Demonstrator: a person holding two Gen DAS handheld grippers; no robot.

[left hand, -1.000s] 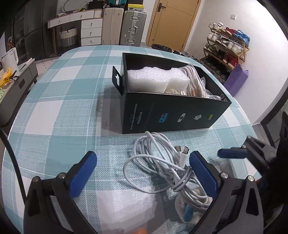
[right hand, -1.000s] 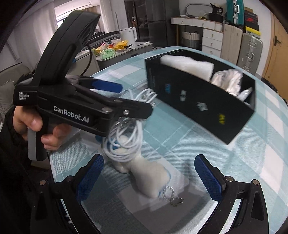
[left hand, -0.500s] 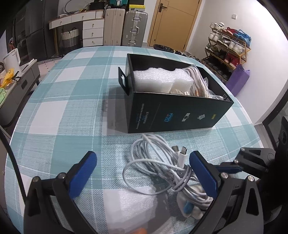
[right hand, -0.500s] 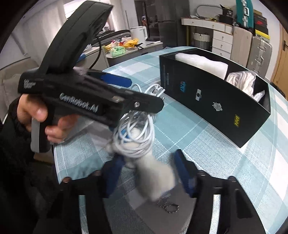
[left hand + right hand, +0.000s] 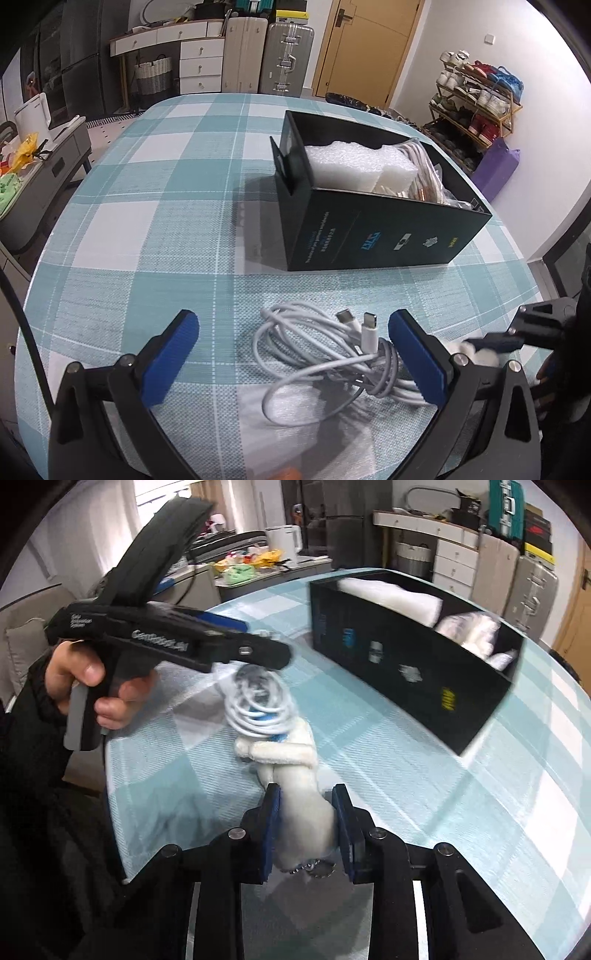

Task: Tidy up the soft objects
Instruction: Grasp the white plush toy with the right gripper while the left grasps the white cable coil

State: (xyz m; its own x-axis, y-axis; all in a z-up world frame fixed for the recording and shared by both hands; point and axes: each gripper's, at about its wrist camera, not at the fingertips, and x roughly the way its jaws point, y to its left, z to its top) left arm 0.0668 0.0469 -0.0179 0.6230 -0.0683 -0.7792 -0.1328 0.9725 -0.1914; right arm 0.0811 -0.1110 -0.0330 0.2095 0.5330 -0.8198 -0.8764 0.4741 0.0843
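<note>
Right hand-held gripper point(image 5: 306, 823) clamps the white plush toy point(image 5: 295, 775) — left hand-held gripper point(image 5: 291, 354) gapes wide, empty.

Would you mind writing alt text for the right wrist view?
The right gripper is shut on a white plush toy lying on the checked tablecloth, with a coiled white cable resting at its far end. The left gripper is above it, beside a black box.
</note>
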